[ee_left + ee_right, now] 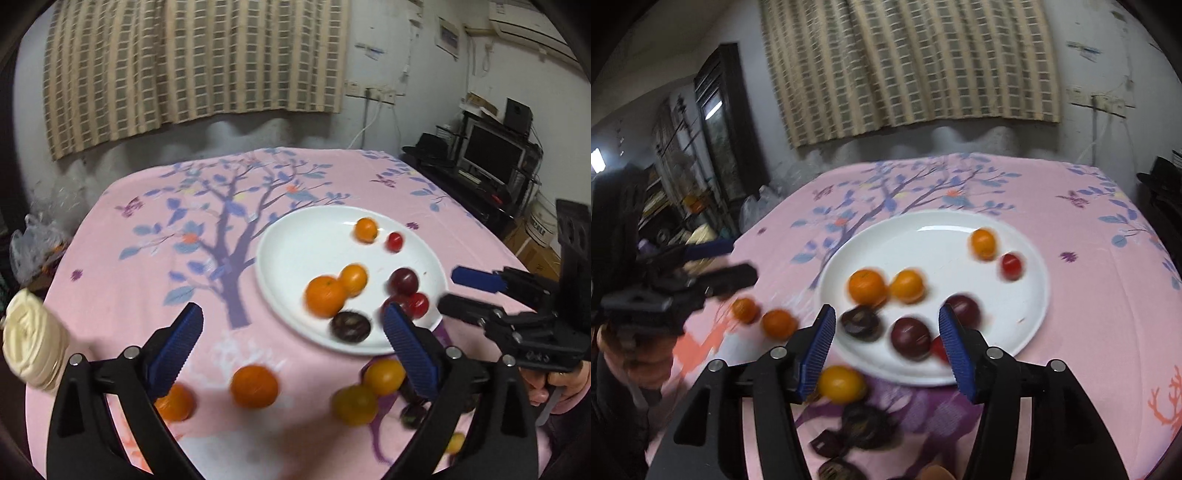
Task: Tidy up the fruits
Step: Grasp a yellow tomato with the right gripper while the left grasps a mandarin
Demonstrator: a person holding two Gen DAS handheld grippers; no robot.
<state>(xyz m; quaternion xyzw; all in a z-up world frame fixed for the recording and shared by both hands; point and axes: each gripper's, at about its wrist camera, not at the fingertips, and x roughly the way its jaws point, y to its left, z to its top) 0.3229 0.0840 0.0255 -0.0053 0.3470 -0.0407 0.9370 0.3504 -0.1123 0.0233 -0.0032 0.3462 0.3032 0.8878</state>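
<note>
A: Fruits, going from the left as the left wrist camera sees them: two oranges lie on the pink tablecloth (110, 258), one orange (176, 402) half hidden behind the left finger (181, 347) of the left gripper (291, 341), the other orange (254, 386) in the gap between its fingers.

B: And the left gripper's state?

A: Spread wide, holding nothing, above the cloth.

B: Further right?

A: The white plate (295, 258) sits on the cloth. On it: a big orange (325, 296) touching a smaller yellow-orange fruit (354, 278), a dark purple fruit (350, 326) near the front rim, a plum (404, 281), a red tomato (417, 304), and at the back a small orange fruit (366, 229) beside a small red tomato (395, 242).

B: Off the plate?

A: Two yellow tomatoes (369, 391) just in front of the rim, with darker fruit beside them, too blurred to name.

B: The right gripper?

A: Right gripper (886, 345) is parted too, empty, its blue pads (955, 350) over the plate's near edge; the second plum (911, 338) shows between them. In its view a yellow tomato (841, 384) lies just beside the left pad
</note>
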